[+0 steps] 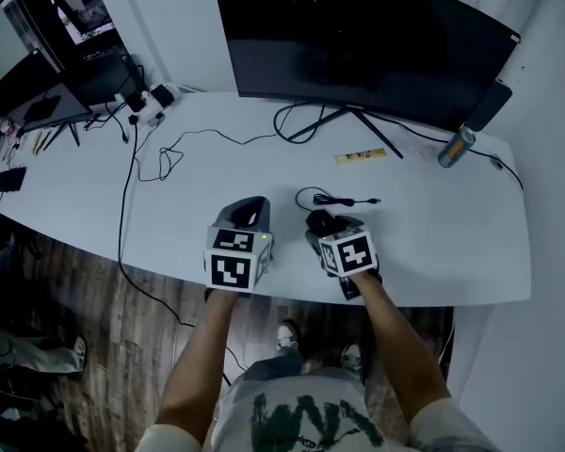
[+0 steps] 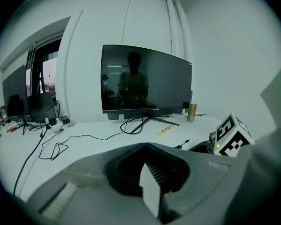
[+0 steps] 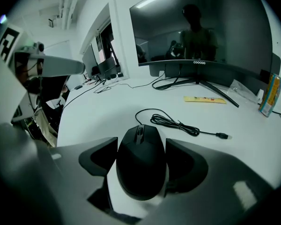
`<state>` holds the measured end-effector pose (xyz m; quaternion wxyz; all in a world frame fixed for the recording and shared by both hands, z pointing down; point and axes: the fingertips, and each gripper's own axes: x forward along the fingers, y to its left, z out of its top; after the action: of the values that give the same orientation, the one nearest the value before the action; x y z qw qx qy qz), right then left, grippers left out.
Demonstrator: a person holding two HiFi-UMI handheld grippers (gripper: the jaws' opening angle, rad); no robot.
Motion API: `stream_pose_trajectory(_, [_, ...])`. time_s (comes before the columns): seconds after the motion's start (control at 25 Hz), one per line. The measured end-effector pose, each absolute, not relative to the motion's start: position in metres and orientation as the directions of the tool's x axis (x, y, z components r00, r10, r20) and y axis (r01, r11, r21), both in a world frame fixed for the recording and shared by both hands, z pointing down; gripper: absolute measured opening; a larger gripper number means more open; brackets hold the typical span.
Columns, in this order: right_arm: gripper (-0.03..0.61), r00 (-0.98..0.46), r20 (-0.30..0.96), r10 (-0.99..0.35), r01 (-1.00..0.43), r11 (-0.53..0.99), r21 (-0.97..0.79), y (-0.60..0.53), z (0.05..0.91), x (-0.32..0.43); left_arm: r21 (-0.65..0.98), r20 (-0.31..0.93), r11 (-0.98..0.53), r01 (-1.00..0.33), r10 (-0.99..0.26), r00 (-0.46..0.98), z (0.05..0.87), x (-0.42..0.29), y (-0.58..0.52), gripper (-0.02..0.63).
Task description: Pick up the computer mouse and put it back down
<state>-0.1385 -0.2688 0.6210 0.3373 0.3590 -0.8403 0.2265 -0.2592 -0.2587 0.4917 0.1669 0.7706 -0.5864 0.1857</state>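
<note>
A black computer mouse (image 3: 143, 161) sits between the jaws of my right gripper (image 3: 143, 154), and the dark pads (image 3: 99, 159) lie against both of its sides. Its coiled cable (image 3: 178, 123) runs ahead on the white table (image 3: 107, 111). Whether the mouse rests on the table or hangs just above it cannot be told. In the head view the right gripper (image 1: 320, 224) is near the table's front edge, with the mouse (image 1: 317, 220) mostly hidden under it. My left gripper (image 1: 250, 210) hovers beside it on the left. Its jaws are together and hold nothing (image 2: 147, 170).
A large dark monitor (image 1: 358, 40) on a stand fills the back of the table. A drink can (image 1: 456, 147) stands at the back right, with a yellow strip (image 1: 361, 156) lying in front of the stand. Loose black cables (image 1: 160, 158) trail across the left side.
</note>
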Motion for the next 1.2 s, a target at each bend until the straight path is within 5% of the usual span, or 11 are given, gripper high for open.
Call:
stream_pose_trajectory(0.44, [0.317,-0.566,0.598,-0.567,-0.794,0.571,-0.211,-0.293,0.544,-0.121,0.059,0.463,-0.301,-0.952,-0.837,0.293,0.472,-0.238,-0.273,0.005])
stream_pose_trajectory(1.2, [0.113,-0.436,0.409,-0.802,-0.891,0.448,-0.072,-0.309,0.405,-0.030,0.034,0.372,-0.471,-0.882,-0.813,0.448,0.398,-0.164,-0.307,0.005])
